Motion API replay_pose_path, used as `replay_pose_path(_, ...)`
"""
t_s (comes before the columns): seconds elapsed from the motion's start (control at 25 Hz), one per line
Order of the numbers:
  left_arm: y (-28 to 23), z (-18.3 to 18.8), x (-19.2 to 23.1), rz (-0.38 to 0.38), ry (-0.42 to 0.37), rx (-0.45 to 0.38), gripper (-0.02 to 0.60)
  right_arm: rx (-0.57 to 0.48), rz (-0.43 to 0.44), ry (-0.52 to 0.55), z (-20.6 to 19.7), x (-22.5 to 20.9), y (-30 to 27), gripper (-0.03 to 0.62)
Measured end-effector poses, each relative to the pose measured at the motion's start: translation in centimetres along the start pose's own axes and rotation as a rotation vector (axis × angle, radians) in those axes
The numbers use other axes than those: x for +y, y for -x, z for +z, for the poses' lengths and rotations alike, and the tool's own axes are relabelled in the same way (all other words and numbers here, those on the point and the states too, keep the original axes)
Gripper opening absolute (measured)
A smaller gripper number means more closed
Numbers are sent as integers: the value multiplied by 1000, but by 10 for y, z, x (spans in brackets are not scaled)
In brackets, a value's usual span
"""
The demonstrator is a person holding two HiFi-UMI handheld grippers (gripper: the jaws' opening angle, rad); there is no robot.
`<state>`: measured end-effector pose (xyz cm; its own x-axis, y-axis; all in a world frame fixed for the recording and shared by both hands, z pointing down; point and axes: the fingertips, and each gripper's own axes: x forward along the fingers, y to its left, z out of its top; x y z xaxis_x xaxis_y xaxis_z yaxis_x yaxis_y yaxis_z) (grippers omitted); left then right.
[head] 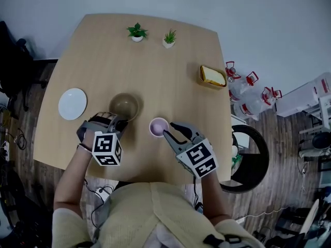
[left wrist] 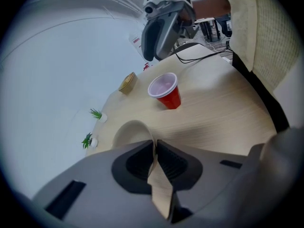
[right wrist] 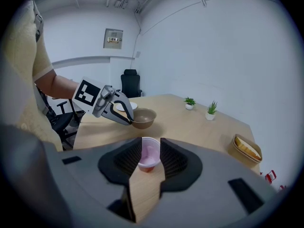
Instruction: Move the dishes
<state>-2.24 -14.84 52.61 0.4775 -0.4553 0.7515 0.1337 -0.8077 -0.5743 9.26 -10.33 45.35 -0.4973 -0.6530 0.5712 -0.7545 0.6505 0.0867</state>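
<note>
**At the table's (head: 170, 87) front edge: bowl rim pinched, cup unheld**

Near the middle of the front edge, the brown bowl (head: 123, 105) sits upright, mouth up. The left tool (head: 120, 122) is closed nearly flat on its near rim, with the thin wall pinched between the jaws. Just right of the bowl the red cup (head: 159, 126) stands with its long axis vertical and its mouth up. The right tool (head: 169, 129) is at the cup's right side, jaws spread wide and gripping nothing. A white plate (head: 72, 103) lies by the left edge and two small plants (head: 137, 32) stand at the far edge.
</note>
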Motion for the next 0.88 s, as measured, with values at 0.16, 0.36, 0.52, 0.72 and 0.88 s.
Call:
replay_pose_path(0.16,-7,8,-13,-11,-25,-18,38,0,-8,-12,-3,-2,1,130)
replay_pose_path(0.36,-10,12,-26,-3,-55,-33,38,10,-7,-19,-7,-1,-1,129)
replay_pose_path(0.52,-9,17,-31,-5,-42,-66,38,16,-4,-23,-9,-2,-1,129)
replay_pose_path(0.72,-8,20,-40,-24,-57,-96,40,19,-3,-26,-10,-3,-4,129)
replay_pose_path(0.88,-6,22,-43,-18,-79,-99,40,17,1,-24,-10,-2,-2,129)
